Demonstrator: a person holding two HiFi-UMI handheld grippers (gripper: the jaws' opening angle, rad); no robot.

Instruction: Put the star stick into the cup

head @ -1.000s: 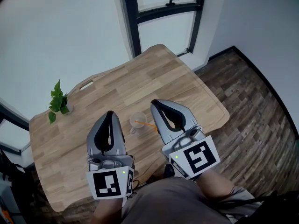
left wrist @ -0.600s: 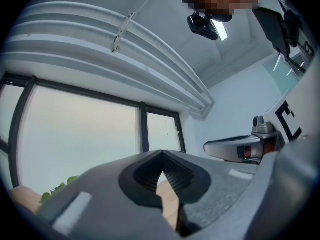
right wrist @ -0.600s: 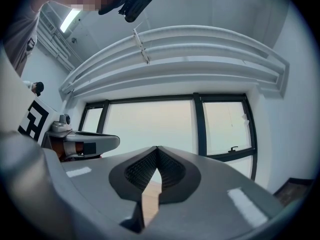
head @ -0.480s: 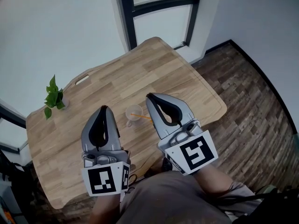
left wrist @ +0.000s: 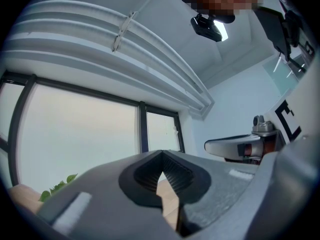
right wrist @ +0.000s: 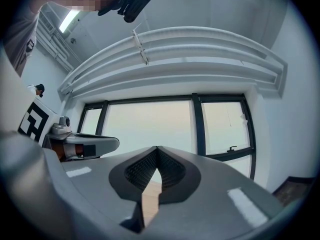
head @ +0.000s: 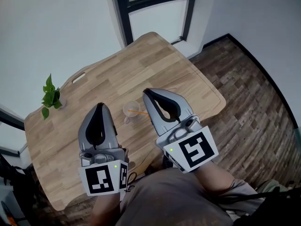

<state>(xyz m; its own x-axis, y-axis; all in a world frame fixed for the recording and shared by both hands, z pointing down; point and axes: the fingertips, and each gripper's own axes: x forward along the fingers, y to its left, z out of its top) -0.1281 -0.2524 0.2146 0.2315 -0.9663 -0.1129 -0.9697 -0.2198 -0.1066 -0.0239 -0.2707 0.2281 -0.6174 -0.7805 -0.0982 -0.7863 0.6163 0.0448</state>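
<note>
Little seems left to do: above the pale, plank-grained wooden table with its wavy edge, the left gripper and right gripper — grey shells, ribbed black pads — hover with jaws pressed together on nothing, while the small clear cup between them already holds the thin orange star stick, leaning against its rim.

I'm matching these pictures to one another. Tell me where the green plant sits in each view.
Head view: plant at the left, on the far left corner of the table.
Left gripper view: its leaves at the lower left.
Right gripper view: not in it.
Shared landmark: the black window frame.
</note>
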